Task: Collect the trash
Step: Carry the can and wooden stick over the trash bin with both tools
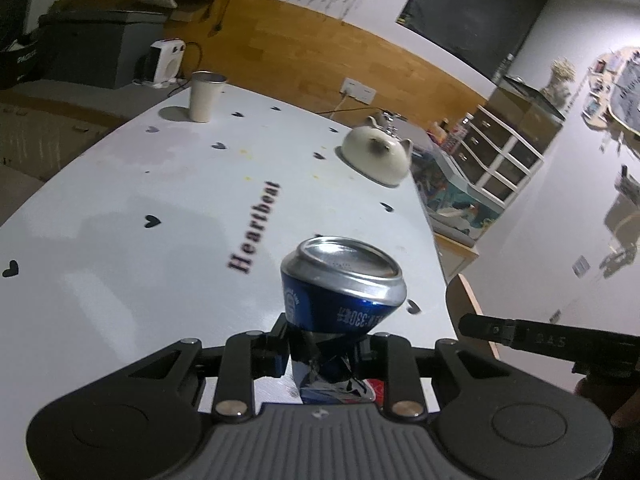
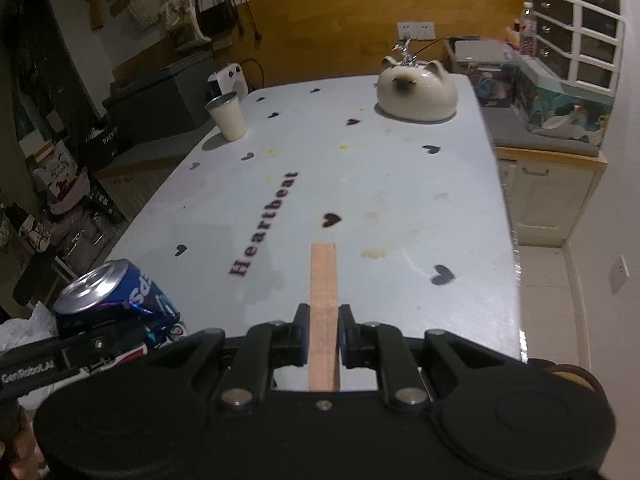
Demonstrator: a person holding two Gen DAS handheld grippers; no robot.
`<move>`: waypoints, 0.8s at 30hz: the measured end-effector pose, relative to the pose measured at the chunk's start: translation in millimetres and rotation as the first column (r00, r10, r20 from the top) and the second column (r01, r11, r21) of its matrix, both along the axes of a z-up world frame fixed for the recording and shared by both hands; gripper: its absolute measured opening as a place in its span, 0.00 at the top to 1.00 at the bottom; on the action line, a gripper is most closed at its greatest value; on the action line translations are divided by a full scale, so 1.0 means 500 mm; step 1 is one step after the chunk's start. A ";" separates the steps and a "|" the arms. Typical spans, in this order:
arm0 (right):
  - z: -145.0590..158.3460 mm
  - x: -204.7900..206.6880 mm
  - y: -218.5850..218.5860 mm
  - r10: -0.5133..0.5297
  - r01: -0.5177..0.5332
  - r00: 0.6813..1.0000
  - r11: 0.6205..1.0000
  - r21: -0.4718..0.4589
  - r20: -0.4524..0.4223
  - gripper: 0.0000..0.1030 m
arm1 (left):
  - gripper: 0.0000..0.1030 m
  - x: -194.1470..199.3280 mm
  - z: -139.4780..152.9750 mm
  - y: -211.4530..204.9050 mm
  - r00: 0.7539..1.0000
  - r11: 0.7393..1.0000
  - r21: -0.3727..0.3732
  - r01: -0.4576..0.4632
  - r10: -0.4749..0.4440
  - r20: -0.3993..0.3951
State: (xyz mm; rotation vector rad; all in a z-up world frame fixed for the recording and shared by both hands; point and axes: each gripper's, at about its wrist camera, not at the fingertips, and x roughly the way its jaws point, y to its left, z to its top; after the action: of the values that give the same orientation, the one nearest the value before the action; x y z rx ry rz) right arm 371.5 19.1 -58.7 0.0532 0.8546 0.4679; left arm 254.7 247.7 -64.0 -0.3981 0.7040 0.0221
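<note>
My left gripper [image 1: 323,346] is shut on a crushed blue soda can [image 1: 344,284], holding it by its crumpled lower part above the near edge of the white table [image 1: 140,208]. The can also shows in the right wrist view [image 2: 112,300] at the lower left, held off the table's left side. My right gripper [image 2: 323,332] is shut on a flat wooden stick [image 2: 323,300] that points forward over the table [image 2: 400,184].
A white cup [image 2: 228,116] stands at the far left of the table and a cat-shaped ceramic pot [image 2: 418,92] at the far right. A white plastic bag [image 2: 24,332] lies below the can. Cabinets [image 2: 552,200] stand right of the table.
</note>
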 end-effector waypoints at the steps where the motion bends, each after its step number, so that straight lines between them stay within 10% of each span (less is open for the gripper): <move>1: 0.003 -0.009 -0.011 -0.005 0.005 1.000 1.000 0.004 0.004 0.86 | 0.72 -0.002 0.001 -0.009 1.000 1.000 0.005 0.006 -0.006 0.001; 24: -0.008 -0.039 -0.359 -0.073 0.072 0.997 0.997 0.004 0.017 0.86 | 0.72 0.064 -0.004 -0.374 0.994 0.992 0.076 0.102 -0.099 -0.049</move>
State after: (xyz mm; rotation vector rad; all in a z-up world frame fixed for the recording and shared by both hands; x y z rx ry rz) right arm 352.1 -160.6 -62.6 0.0835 0.8325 0.4014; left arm 286.7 60.5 -65.9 -0.2876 0.7645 -0.0369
